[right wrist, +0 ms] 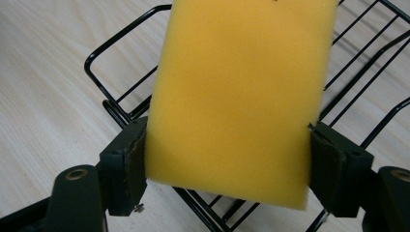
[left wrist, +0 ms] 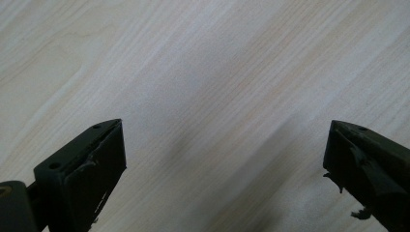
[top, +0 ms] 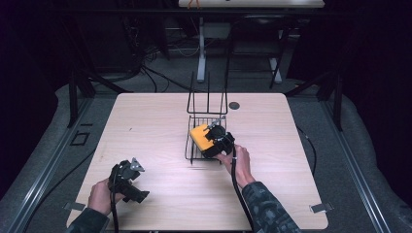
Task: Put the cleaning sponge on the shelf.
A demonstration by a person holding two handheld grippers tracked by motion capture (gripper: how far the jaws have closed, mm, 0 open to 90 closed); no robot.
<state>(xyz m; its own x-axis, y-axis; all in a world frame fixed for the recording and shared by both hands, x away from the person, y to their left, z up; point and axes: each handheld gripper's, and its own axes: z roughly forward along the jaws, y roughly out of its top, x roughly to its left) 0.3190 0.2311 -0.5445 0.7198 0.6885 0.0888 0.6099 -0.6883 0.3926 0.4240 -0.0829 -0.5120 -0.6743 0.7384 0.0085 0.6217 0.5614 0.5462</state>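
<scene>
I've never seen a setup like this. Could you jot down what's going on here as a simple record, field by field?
Setting: a person at a light wooden table, a gripper in each hand
Left gripper: jaws wide apart, nothing between them, above bare tabletop near the front left
Right gripper: jaws closed on the sides of a yellow sponge
Sponge position: over a black wire basket mid-table
Whether the sponge touches the basket: cannot tell

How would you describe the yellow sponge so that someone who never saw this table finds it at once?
Start at the light wooden table and find the black wire basket near its middle. The sponge sits at the basket's near end, held between the jaws of the right gripper. It is the only bright yellow thing there, a flat rectangular foam block among dark parts.
</scene>
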